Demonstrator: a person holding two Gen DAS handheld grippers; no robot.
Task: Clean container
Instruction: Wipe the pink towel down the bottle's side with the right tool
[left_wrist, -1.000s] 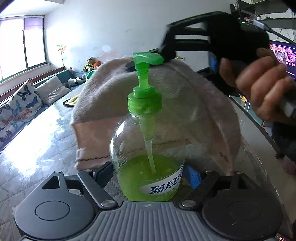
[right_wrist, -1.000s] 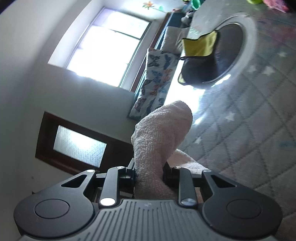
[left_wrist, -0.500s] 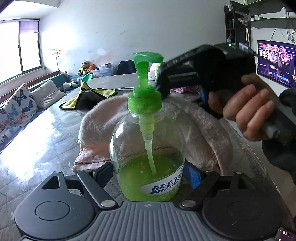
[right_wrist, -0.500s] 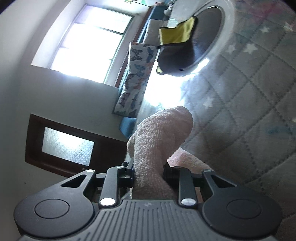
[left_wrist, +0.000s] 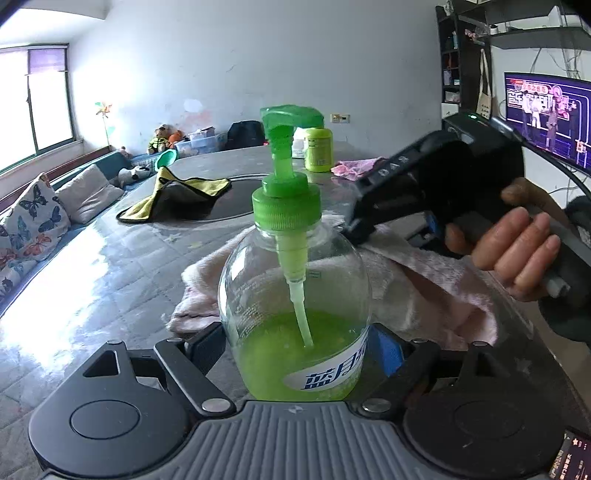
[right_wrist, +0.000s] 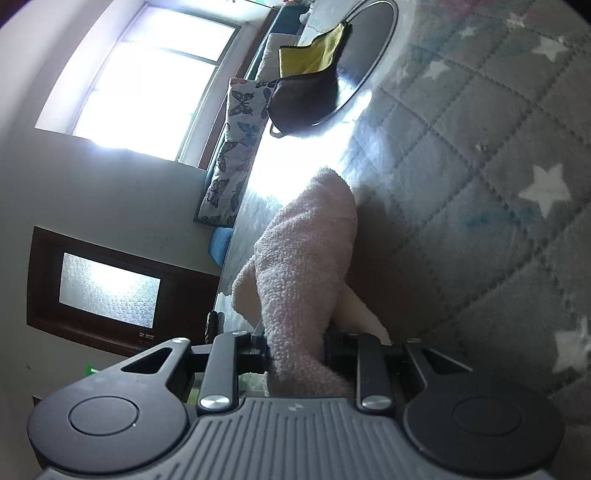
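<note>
A: State the left gripper (left_wrist: 295, 345) condition.
B: Its jaws have just been opening; the pump bottle (left_wrist: 293, 295) of green liquid stands upright between them, close in front of the gripper. Whether the pads (left_wrist: 207, 343) still press the glass cannot be told.
A: What lies beyond the bottle?
B: A pink towel (left_wrist: 424, 291) drapes behind it on the quilted table cover (left_wrist: 92, 295), extending rightward.
A: State the right gripper (right_wrist: 295, 354) condition.
B: Jaws pressed together, pinching a fold of the towel, which projects forward from the fingers. A hand (left_wrist: 517, 251) grips its handle.
</note>
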